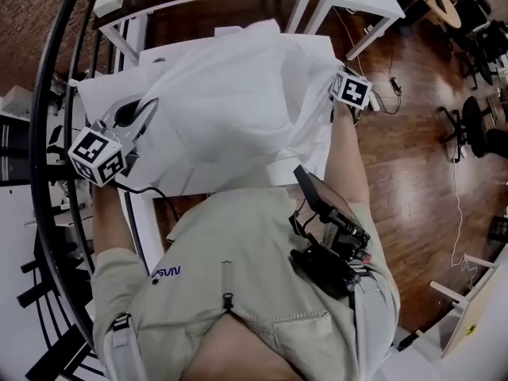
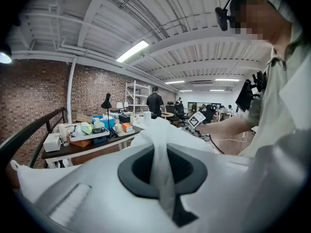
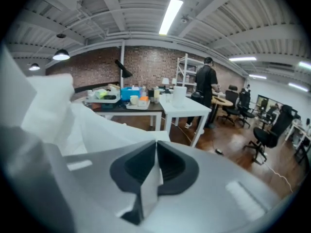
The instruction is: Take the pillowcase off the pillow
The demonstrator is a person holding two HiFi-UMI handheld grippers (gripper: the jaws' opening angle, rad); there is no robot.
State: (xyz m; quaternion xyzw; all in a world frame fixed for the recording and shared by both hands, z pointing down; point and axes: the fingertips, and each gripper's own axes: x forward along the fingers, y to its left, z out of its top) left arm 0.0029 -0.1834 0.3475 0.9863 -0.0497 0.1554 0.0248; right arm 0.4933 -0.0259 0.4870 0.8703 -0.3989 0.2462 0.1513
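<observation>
The step in hand looks like the lift-and-shake part of stripping the cover. The large white fabric pillowcase (image 1: 238, 101) hangs spread between both grippers, raised above the white worktop (image 1: 286, 171) in front of the person. The left gripper (image 1: 141, 111) is clenched on a thin gathered fold of the cloth at one side. The right gripper (image 1: 340, 86) is likewise clamped on a folded edge at the other side, and each gripper view shows a strip of white fabric pinched between closed jaws. The cloth billows full in the middle, but the pillow cannot be told apart from the white fabric, so I cannot say whether it is inside, half out or already free. If it is inside, the next move probably calls for keeping both pinches firm and raising or shaking the open end so the filling slides down and out. Since each grip holds only a thin fold of cloth, a sharp tug could pull the fabric loose.
</observation>
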